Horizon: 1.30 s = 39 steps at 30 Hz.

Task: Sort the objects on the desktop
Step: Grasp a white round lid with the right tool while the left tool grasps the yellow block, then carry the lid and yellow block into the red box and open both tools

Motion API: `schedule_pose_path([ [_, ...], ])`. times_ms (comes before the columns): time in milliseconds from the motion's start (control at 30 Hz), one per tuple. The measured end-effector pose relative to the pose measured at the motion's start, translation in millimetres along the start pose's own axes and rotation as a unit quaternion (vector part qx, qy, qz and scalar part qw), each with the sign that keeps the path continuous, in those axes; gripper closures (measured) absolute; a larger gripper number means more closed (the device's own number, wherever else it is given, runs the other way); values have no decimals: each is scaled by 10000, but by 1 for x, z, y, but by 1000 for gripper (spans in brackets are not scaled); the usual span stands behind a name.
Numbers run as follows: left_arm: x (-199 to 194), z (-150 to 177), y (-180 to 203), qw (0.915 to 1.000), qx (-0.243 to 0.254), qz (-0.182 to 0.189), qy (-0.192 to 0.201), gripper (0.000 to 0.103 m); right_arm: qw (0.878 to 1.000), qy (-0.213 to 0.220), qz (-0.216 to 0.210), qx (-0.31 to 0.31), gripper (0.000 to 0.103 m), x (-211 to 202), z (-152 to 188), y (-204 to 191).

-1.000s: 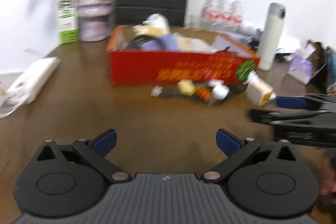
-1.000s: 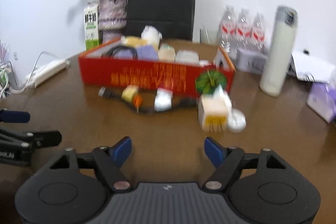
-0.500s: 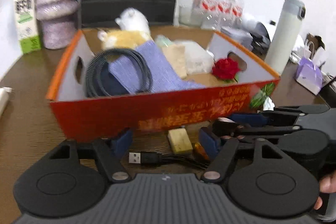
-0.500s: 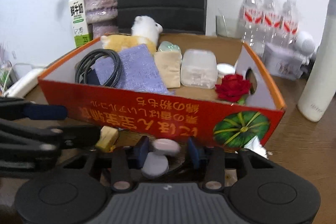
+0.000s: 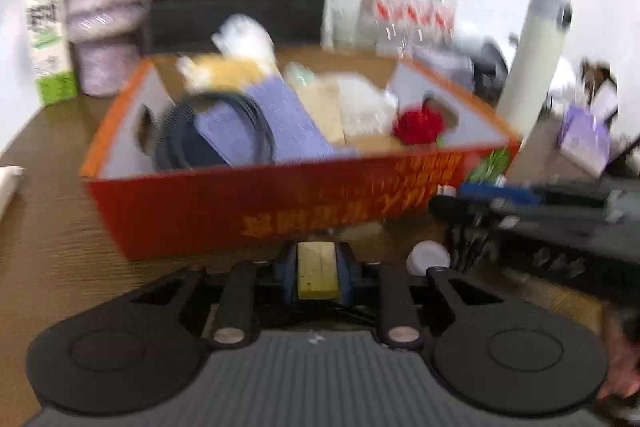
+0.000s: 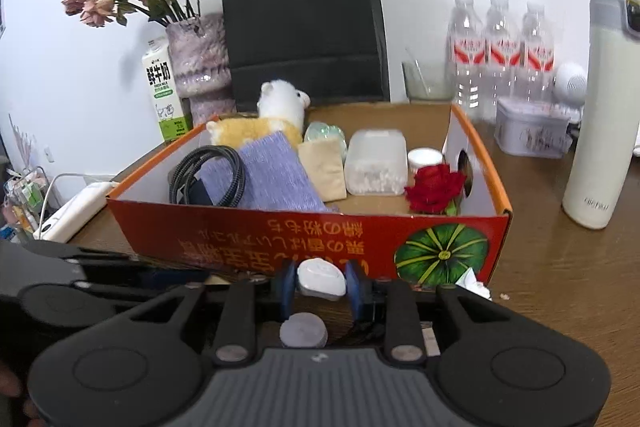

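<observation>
Between the red box's [image 6: 256, 239] front wall and my two tongs there is only a narrow strip of bare counter [image 6: 560, 267], so little room forward. My left tongs [image 5: 317, 269] have just been closing and now clamp a yellowish block [image 5: 316, 269], blue pads pressed on both its sides, just short of the box wall. My right tongs [image 6: 320, 281] have also been closing and now grip a small white rounded piece [image 6: 322, 278], likewise hard up to the wall under the printed lettering. A grey-white round cap [image 6: 303, 331] lies on the counter below the right tongs, close to their body.

Left view is motion-blurred; it shows the right tongs' black frame entering from the right edge and a white round piece [image 5: 428, 257] beside it. Right view is sharp; it shows the left tongs' frame at the lower left edge. Only the right view resolves the box contents: coiled black cable [image 6: 208, 175], purple cloth [image 6: 272, 175], plush animal [image 6: 276, 115], clear tub [image 6: 376, 167], red rose [image 6: 434, 191].

Counter is dark wood grain. Right of the box stands a white flask [image 6: 600, 115], clear of it. Behind: water bottles [image 6: 500, 51], black paper bag [image 6: 304, 27], vase of dried flowers [image 6: 200, 67], milk carton [image 6: 162, 91], white wall.
</observation>
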<state>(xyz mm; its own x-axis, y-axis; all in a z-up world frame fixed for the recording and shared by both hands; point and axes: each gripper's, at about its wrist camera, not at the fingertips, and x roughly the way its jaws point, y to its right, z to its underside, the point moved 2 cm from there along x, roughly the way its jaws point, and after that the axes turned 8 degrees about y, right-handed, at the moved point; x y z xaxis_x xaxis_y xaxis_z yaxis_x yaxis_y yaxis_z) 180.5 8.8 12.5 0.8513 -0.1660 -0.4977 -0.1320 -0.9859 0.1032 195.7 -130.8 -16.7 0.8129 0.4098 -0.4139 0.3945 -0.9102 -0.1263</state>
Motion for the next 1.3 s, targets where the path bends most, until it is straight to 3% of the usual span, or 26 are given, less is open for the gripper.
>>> schedule_pose_path([
  [133, -64, -5, -4, 9971, -247, -221, 687, 81, 9983, 380, 175, -413, 77, -29, 9, -19],
  [233, -102, 0, 0, 9953, -170, -357, 881, 81, 9981, 462, 131, -380, 77, -56, 21, -35],
  [367, -138, 24, 6, 9964, -121, -353, 755, 81, 9990, 380, 60, -239, 77, -92, 42, -55],
  [667, -168, 87, 15, 9993, -235, -170, 251, 81, 9995, 65, 99, -306, 77, -154, 88, -78],
  [867, -180, 92, 21, 9991, -223, -58, 342, 81, 9990, 190, 239, -323, 77, -177, 90, -78],
  [1000, -173, 54, 12, 9976, -307, 109, 613, 81, 9988, 456, 124, -131, 77, -179, 58, -63],
  [1067, -163, 17, 9, 9961, -256, 216, 813, 81, 9980, 620, -72, 99, 77, -170, 28, -47],
  [1133, -141, -22, 8, 9959, -205, 318, 824, 81, 9973, 738, 0, 55, 77, -154, -5, -33],
  [1200, -101, -63, 6, 9963, -383, 498, 595, 81, 9969, 783, 84, 37, 77, -125, -41, -17],
  [1300, -30, -104, 8, 9948, -764, 668, -12, 81, 9986, 320, 33, 414, 77, -59, -85, 15],
])
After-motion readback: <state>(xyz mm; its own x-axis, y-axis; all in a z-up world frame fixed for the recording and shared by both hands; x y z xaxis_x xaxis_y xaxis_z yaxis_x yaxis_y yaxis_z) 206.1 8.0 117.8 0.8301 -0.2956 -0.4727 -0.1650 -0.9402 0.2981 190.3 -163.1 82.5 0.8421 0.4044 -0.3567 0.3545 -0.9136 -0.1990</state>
